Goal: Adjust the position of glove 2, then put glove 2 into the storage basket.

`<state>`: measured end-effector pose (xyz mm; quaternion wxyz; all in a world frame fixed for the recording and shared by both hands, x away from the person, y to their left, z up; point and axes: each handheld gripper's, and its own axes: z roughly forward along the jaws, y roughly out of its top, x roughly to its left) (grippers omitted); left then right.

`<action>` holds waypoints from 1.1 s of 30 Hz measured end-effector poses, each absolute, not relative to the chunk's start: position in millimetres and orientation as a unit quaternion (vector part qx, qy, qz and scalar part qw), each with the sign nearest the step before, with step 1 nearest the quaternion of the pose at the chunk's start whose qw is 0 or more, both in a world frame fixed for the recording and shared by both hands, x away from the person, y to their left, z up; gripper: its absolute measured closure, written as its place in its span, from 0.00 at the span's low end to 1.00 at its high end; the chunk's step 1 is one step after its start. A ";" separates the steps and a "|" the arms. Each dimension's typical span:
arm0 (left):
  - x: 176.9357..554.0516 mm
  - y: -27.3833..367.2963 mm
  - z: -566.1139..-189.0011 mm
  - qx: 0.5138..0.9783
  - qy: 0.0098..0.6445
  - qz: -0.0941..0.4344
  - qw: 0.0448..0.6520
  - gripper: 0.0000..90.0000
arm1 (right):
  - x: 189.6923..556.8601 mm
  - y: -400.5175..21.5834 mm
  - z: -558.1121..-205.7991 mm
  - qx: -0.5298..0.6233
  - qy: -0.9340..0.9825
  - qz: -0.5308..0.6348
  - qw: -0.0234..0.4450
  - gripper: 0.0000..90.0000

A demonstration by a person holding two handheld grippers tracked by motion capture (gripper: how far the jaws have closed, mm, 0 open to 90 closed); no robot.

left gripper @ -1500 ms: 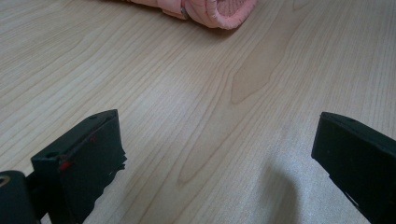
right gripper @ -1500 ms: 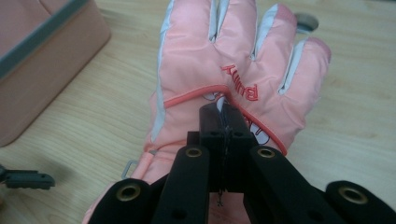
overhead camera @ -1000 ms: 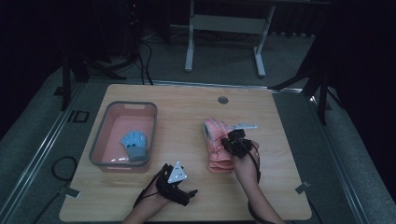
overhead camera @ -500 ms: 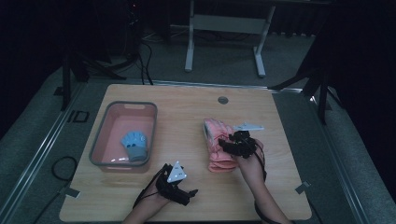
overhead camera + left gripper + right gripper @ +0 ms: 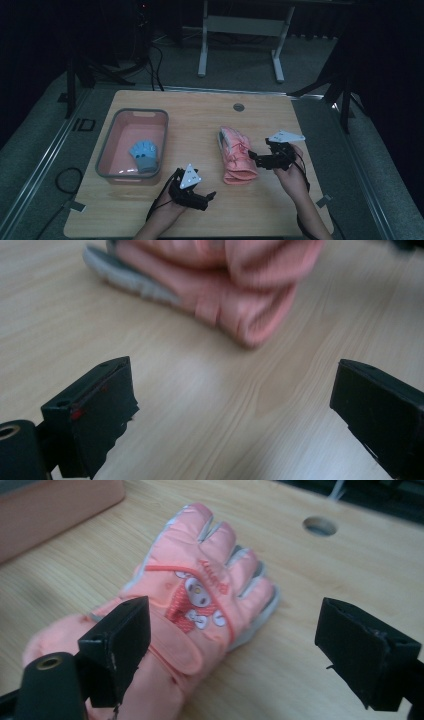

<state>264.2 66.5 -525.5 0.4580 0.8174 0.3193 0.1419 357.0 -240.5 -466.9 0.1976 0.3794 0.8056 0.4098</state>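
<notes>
A pink glove (image 5: 236, 156) with a cartoon patch lies flat on the wooden table (image 5: 190, 125), cuff toward me. My right gripper (image 5: 255, 159) hovers just right of it; its jaws have just been opening and touch nothing. In the right gripper view the pink glove (image 5: 200, 595) lies beyond and partly behind the left jaw, with the right gripper (image 5: 235, 640) open above the wood. My left gripper (image 5: 207, 197) is open near the front edge, aimed at the cuff; in its own view the pink glove (image 5: 225, 280) lies ahead of the left gripper (image 5: 235, 390). A blue glove (image 5: 144, 155) rests in the pink bin (image 5: 141, 112).
The bin stands at the table's left; its pink wall (image 5: 50, 510) shows at the top left of the right gripper view. A round cable hole (image 5: 238, 107) sits near the far edge. A white desk frame (image 5: 240, 30) stands on the floor beyond the table.
The right gripper drew back to the right off the pink glove and its jaws opened, letting it go. The left gripper rose slightly.
</notes>
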 end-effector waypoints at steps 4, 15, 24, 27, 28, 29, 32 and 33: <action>274.8 59.3 -502.7 0.822 0.322 0.135 0.449 0.05 | 352.3 -247.4 -464.9 0.365 0.813 0.400 0.213 0.15; 308.5 15.2 -457.7 0.840 0.276 0.199 0.423 0.21 | 353.3 -264.0 -455.8 0.397 0.793 0.428 0.173 0.19; 342.9 -19.9 -443.5 0.844 0.261 0.195 0.426 0.75 | 366.0 -262.9 -454.0 0.387 0.804 0.418 0.173 0.86; 353.4 -31.6 -451.4 0.861 0.264 0.190 0.392 0.88 | 370.5 -256.0 -457.8 0.383 0.808 0.416 0.164 0.89; 356.5 -33.1 -454.1 0.864 0.271 0.187 0.382 0.91 | 371.4 -253.4 -459.5 0.383 0.808 0.417 0.164 0.88; 359.1 -33.6 -457.2 0.863 0.280 0.184 0.378 0.93 | 372.9 -250.9 -461.6 0.382 0.809 0.417 0.159 0.86; 364.2 -31.8 -466.1 0.860 0.310 0.176 0.364 0.90 | 376.3 -244.9 -469.3 0.381 0.810 0.416 0.157 0.77; 365.7 -31.1 -468.3 0.861 0.314 0.173 0.361 0.87 | 378.4 -243.8 -473.1 0.384 0.810 0.415 0.154 0.74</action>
